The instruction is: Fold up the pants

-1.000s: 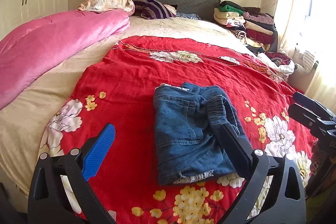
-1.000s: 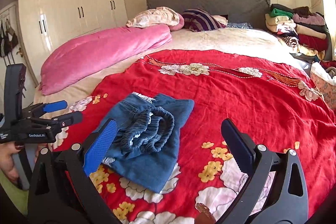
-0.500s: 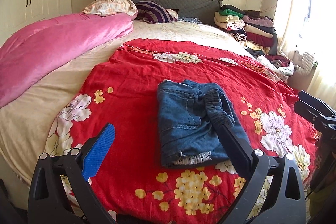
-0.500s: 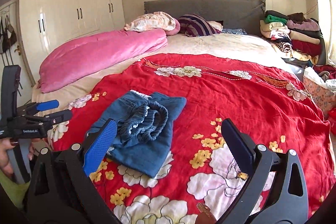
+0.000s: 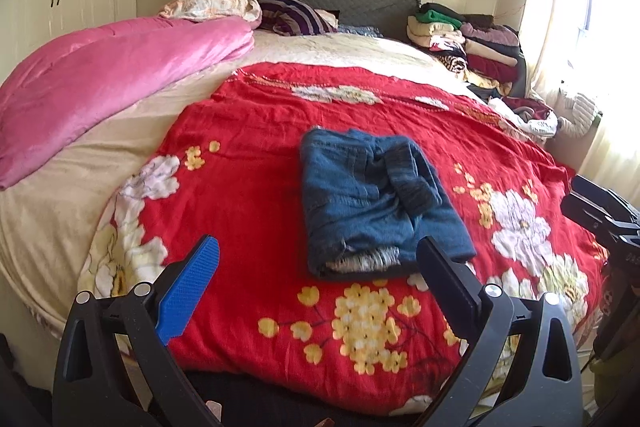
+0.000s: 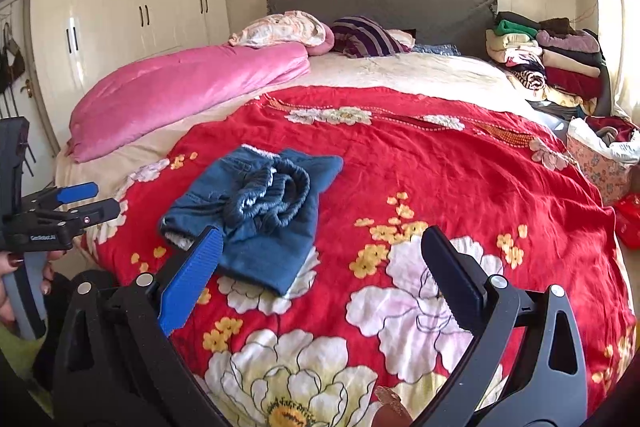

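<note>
A red floral blanket is spread flat over the near half of the bed, presumably to give a smooth working surface; every other place is given from it. Beyond its far edge a rolled pink duvet is pushed to one side, and past its far right corner a stack of folded clothes is piled, likely the finished garments. On the blanket, toward its near edge, the denim pants are laid as a compact folded bundle with the elastic waistband gathered on top, so the fold is judged complete or nearly so. The left gripper is held above the blanket's near edge, short of the pants, jaws spread wide with nothing between them. The right gripper is held likewise over the near edge, to the right of the pants, wide apart and empty, which suggests the bundle has been let go.
</note>
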Motion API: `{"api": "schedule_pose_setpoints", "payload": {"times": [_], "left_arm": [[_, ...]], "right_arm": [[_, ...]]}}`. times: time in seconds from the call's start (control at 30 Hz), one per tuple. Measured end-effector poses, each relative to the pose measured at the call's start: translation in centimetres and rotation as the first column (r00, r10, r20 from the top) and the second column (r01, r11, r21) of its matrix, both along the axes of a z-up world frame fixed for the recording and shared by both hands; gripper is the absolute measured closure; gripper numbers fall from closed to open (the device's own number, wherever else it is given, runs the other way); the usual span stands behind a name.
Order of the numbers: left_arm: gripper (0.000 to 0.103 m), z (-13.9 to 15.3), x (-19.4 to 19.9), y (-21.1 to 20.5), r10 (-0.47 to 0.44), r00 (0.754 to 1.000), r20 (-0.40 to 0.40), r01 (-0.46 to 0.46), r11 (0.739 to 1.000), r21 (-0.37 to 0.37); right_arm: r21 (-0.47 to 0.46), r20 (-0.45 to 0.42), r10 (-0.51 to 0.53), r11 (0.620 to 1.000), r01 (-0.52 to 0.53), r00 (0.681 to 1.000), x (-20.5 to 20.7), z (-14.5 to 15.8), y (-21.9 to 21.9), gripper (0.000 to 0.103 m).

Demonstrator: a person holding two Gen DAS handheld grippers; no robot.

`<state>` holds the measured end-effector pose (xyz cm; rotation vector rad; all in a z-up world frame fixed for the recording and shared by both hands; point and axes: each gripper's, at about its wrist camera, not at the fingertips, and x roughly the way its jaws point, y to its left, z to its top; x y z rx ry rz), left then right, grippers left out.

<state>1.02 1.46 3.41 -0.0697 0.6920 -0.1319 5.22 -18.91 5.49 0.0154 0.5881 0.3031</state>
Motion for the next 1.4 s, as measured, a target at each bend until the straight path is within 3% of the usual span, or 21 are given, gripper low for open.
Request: {"api": "schedule_pose_setpoints", "payload": {"times": [0.47,0.8,1.4], "left_arm": [[0.005,-2.0,-1.1,-0.5,0.003,0.999,-0.033,-0.003,1.000,-0.003],[0.005,-4.1,-1.1,-1.7,-0.012,0.997,-0.082,0.010,1.000,-0.018],[0.005,-4.7,-1.0,-1.6,-0.005,0.996,-0.094,0.003,1.000,-0.019]], "right_arm": [[-0.010,0.009,0.034,0.999,-0.033,0.999,-1.6,-0.8,1.4,0.009],[-0.015,-0.128,0.070,0.997,-0.072,0.989,-1.1,-4.9,3.5,0.009],[-0.016,-0.146,0.046,0.999,-0.049,0.988,-0.6,-5.5,3.1,0.009]]}}
